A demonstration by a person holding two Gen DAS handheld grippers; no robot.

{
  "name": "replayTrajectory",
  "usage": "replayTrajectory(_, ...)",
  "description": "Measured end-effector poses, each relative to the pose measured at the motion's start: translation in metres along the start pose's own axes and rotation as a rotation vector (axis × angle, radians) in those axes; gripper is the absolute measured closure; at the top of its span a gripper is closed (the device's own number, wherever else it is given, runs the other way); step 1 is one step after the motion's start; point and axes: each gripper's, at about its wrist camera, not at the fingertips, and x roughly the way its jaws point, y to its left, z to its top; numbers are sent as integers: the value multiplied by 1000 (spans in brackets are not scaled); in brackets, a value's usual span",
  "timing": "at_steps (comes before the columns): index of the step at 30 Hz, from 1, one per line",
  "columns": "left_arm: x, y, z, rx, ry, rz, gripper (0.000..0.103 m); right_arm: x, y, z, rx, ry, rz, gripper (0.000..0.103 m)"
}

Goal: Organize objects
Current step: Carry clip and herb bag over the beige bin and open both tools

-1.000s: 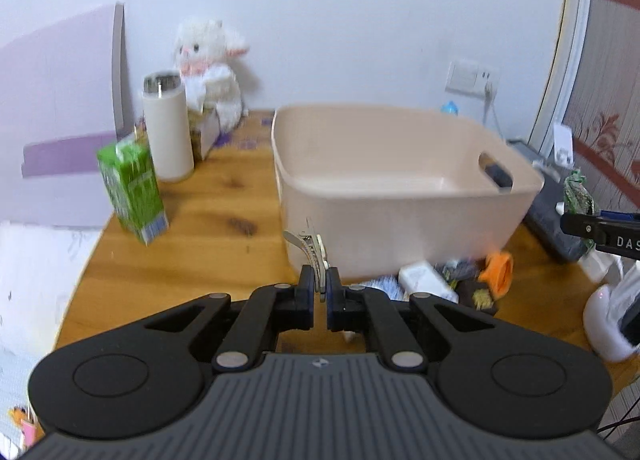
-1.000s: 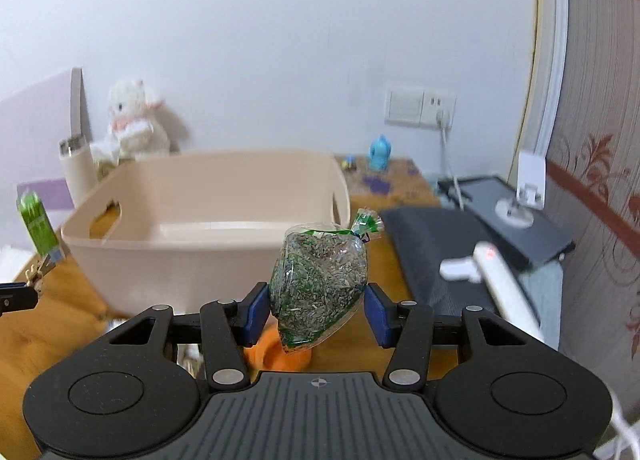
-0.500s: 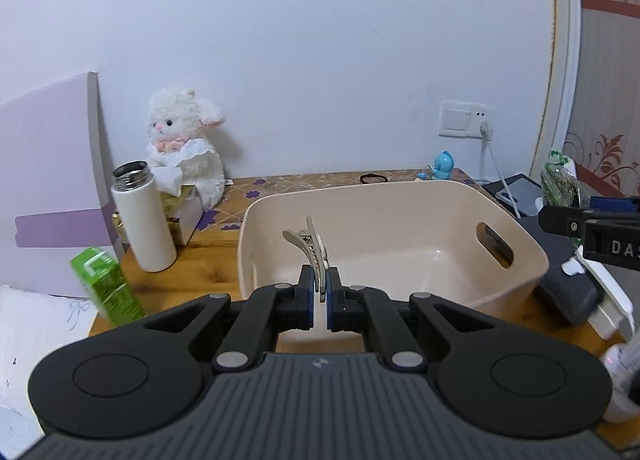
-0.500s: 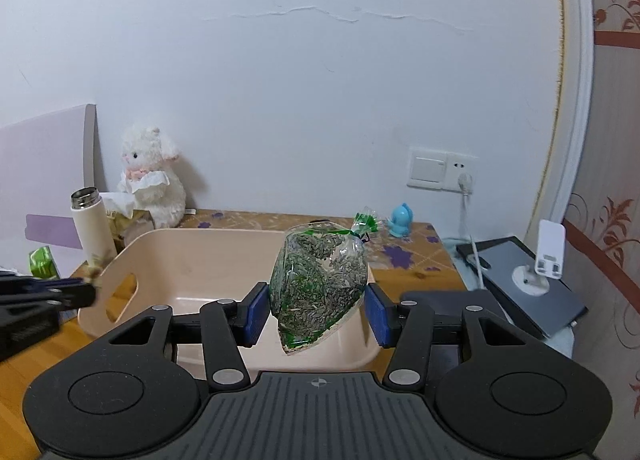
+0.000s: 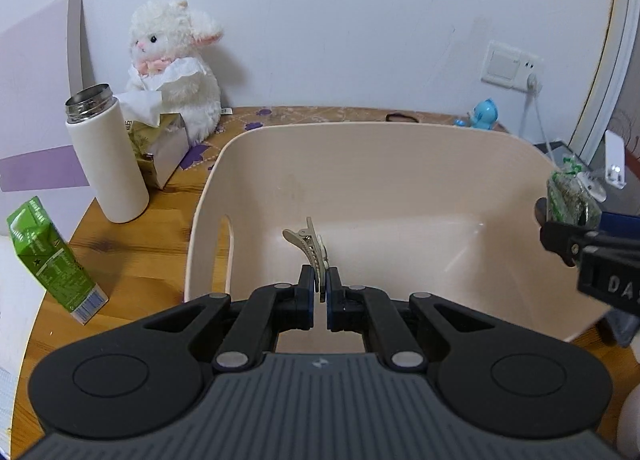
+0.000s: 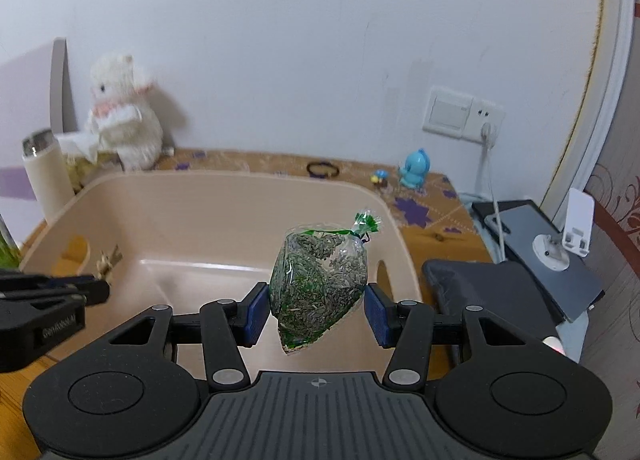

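Above a beige plastic basin [image 5: 400,180] on a wooden table [image 5: 132,260], the left gripper [image 5: 319,294] has its jaws clenched on a pale hair clip [image 5: 310,246]. Beside it, the right gripper [image 6: 316,310] grasps a clear bag of green-grey seeds [image 6: 320,280] over the basin's right side.

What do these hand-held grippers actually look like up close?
Each is a black plastic tool: a ribbed grey base, two round black discs at the sides, and jointed black link arms with silver pivot pins. The left hand-held gripper and the right hand-held gripper end in blue pads. White lettering marks their sides. No sleeve shows.
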Motion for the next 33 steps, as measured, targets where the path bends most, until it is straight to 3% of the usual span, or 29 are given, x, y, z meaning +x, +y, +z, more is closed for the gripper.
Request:
replayTrajectory(8, 15, -11, 2, 71, 34, 21, 96, 23, 5, -3, -21, 71, -12, 54)
replayTrajectory(11, 18, -13, 0, 89, 52, 25, 95, 24, 6, -4, -26, 76, -24, 44)
replayTrajectory(13, 16, -12, 0, 78, 52, 27, 93, 22, 4, -5, -18, 72, -24, 43)
replayTrajectory(15, 9, -11, -1, 62, 37, 24, 85, 18, 2, -5, -10, 57, -30, 40)
replayTrajectory(17, 0, -12, 0, 58, 17, 23, 51, 8, 1, -5, -14, 27, -36, 33)
replayTrajectory(20, -17, -14, 0, 65, -40, 57, 31, -9, -5, -4, -7, -4, -34, 24)
replayTrajectory(26, -46, -12, -2, 65, -63, 52, 25, -42, -21, -6, 40, -52, -5, 13)
replayTrajectory(33, -74, -7, -17, 66, -77, 58, 22, -73, -26, -21, 29, -64, 16, 10)
